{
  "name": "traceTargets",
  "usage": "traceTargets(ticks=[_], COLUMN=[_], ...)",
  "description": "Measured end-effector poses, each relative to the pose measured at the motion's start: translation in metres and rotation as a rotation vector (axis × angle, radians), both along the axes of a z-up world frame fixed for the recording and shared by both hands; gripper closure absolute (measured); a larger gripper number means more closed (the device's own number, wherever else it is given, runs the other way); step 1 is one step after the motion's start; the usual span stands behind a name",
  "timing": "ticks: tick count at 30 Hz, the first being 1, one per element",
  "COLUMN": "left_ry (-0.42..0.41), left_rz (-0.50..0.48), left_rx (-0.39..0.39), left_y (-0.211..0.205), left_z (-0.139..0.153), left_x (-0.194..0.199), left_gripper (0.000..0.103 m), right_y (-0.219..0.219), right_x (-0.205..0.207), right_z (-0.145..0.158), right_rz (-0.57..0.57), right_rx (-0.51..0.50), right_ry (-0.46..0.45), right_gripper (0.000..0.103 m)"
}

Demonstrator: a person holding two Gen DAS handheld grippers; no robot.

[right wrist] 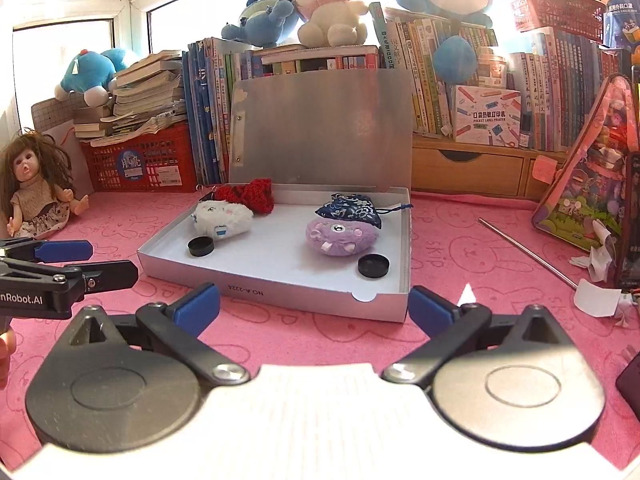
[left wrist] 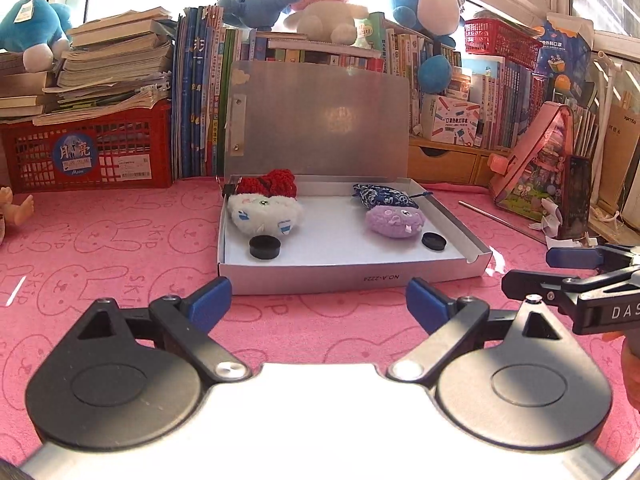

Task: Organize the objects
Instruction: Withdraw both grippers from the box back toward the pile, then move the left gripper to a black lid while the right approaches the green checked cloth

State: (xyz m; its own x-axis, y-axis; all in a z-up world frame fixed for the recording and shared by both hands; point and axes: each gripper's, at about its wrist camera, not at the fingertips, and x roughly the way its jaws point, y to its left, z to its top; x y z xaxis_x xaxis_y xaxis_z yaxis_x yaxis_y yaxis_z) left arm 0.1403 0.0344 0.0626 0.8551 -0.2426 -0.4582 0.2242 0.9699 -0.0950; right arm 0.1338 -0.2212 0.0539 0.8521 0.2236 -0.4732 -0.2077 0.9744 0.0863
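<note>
Your left hand-held gripper (left wrist: 319, 300) hangs over the near part of the pink tabletop (left wrist: 120, 240) with its fingers spread wide and nothing between them, and your right hand-held gripper (right wrist: 314, 306) beside it is just as wide and just as empty. Just beyond both sits the open box (left wrist: 352, 278), lid propped up against the books (left wrist: 200, 92) at the far edge. Inside it, two black caps (left wrist: 264, 247) lie near the front wall, a white plush (left wrist: 264, 212) and a purple plush (left wrist: 394, 220) behind them, then a red knit piece (left wrist: 272, 184) and a blue pouch (left wrist: 384, 196) at the back. The sorting looks mostly done; closing the lid may be what remains. Only your right view shows the doll (right wrist: 38, 188) at the left edge, and it shows more of the metal rod (right wrist: 528, 250) to the right of the box.
</note>
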Motion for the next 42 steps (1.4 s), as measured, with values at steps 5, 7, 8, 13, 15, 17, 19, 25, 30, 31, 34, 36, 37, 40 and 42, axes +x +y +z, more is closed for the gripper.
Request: traceTargets(ticks=[5, 7, 8, 13, 15, 17, 19, 25, 30, 31, 34, 36, 37, 40, 42], left_ry=[0.011, 0.025, 0.034, 0.074, 0.071, 0.067, 0.063, 0.053, 0.062, 0.066, 0.079, 0.086, 0.088, 0.086, 0.087], left_rz=[0.035, 0.039, 0.040, 0.051, 0.051, 0.050, 0.050, 0.039, 0.040, 0.041, 0.044, 0.039, 0.037, 0.035, 0.043], left_rx=[-0.003, -0.012, -0.018, -0.023, -0.014, -0.003, 0.005, 0.031, 0.025, 0.026, 0.030, 0.031, 0.033, 0.042, 0.049], left_y=[0.007, 0.010, 0.011, 0.014, 0.013, 0.013, 0.013, 0.010, 0.011, 0.011, 0.012, 0.013, 0.013, 0.014, 0.015], left_z=[-0.007, -0.012, -0.014, -0.025, -0.027, -0.030, -0.031, -0.034, -0.035, -0.035, -0.037, -0.039, -0.039, -0.041, -0.043], left_x=[-0.023, -0.031, -0.034, -0.053, -0.060, -0.068, -0.074, -0.090, -0.098, -0.099, -0.103, -0.105, -0.107, -0.110, -0.112], left_gripper=[0.007, 0.007, 0.007, 0.007, 0.007, 0.007, 0.007, 0.007, 0.007, 0.007, 0.007, 0.007, 0.007, 0.007, 0.007], right_y=[0.003, 0.004, 0.004, 0.007, 0.008, 0.010, 0.011, 0.014, 0.015, 0.016, 0.017, 0.017, 0.018, 0.019, 0.021], right_x=[-0.027, -0.036, -0.040, -0.059, -0.064, -0.071, -0.075, -0.083, -0.089, -0.090, -0.094, -0.096, -0.098, -0.102, -0.104], right_z=[-0.007, -0.010, -0.011, -0.016, -0.018, -0.020, -0.022, -0.028, -0.032, -0.032, -0.034, -0.034, -0.034, -0.035, -0.036], right_rz=[0.022, 0.024, 0.025, 0.021, 0.021, 0.019, 0.012, -0.004, -0.007, -0.007, -0.006, -0.003, -0.002, 0.009, 0.018], right_rx=[0.016, 0.023, 0.025, 0.023, 0.023, 0.026, 0.031, 0.054, 0.057, 0.054, 0.054, 0.060, 0.062, 0.064, 0.062], right_ry=[0.006, 0.009, 0.010, 0.013, 0.017, 0.025, 0.033, 0.058, 0.070, 0.071, 0.074, 0.077, 0.078, 0.082, 0.088], right_gripper=[0.000, 0.000, 0.000, 0.000, 0.000, 0.000, 0.000, 0.000, 0.000, 0.000, 0.000, 0.000, 0.000, 0.001, 0.004])
